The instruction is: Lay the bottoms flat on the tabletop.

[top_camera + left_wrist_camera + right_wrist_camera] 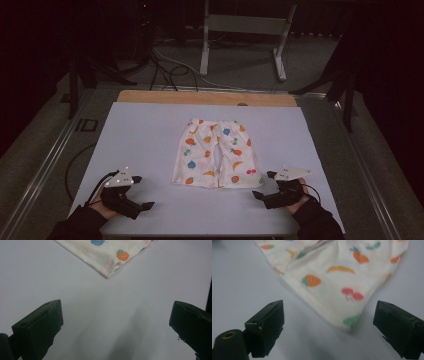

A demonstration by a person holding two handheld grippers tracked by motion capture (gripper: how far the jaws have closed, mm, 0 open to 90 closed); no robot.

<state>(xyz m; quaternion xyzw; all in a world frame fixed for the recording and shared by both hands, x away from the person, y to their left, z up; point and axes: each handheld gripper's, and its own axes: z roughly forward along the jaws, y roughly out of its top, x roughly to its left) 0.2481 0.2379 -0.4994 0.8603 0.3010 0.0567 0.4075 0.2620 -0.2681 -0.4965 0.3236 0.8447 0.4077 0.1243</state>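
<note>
While both grippers stand wide open and empty, the fruit-print shorts [216,153] lie flat ahead of them. The right gripper [329,322] already frames a hem corner; the left gripper [116,322] sits short and may pinch only the white sheet [140,145], dragging it.

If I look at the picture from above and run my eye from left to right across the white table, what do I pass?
Left gripper held in a hand, then the fruit-print shorts spread flat on the white table, then the right gripper held in the other hand.
</note>
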